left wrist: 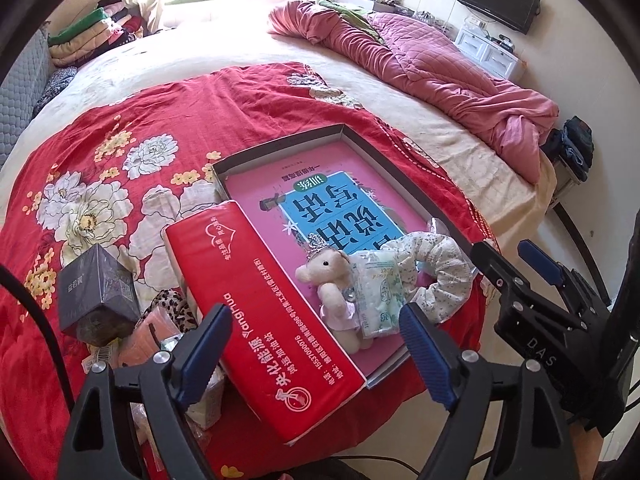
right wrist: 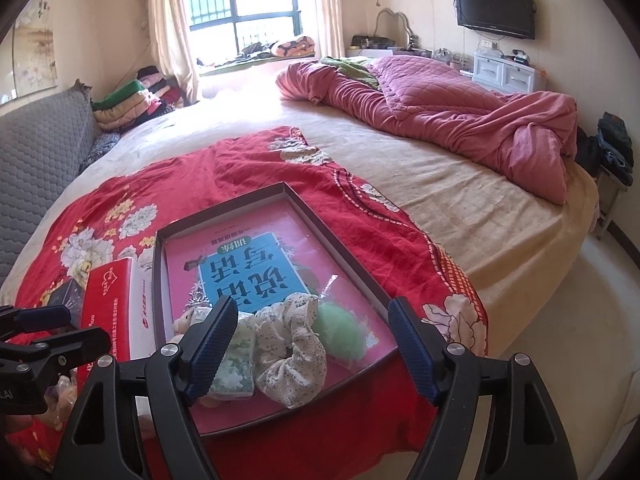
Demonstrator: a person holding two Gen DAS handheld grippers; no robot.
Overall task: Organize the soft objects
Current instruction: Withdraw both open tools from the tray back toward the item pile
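Soft stuff first: in our left wrist view the plush toy (left wrist: pixel 336 280), tissue pack (left wrist: pixel 376 296) and floral scrunchie (left wrist: pixel 436 268) sit lower right in the shallow box (left wrist: pixel 280 148), red tissue box (left wrist: pixel 264 320) leaning on its left rim. Our left gripper (left wrist: pixel 316 344) has jaws spread, pinching nothing.

Right wrist view: scrunchie (right wrist: pixel 292 344) and green pouf (right wrist: pixel 344 328) lie bottom center, right gripper (right wrist: pixel 316 344) jaws spread wide, empty.

daylight from window (right wrist: pixel 244 4) at far side of bed (right wrist: pixel 460 208), glass blown out white; glare washes far sheet. room bright, shadows soft. strong fisheye bending, dark vignette at corners. focus sharp, colours slightly washed.
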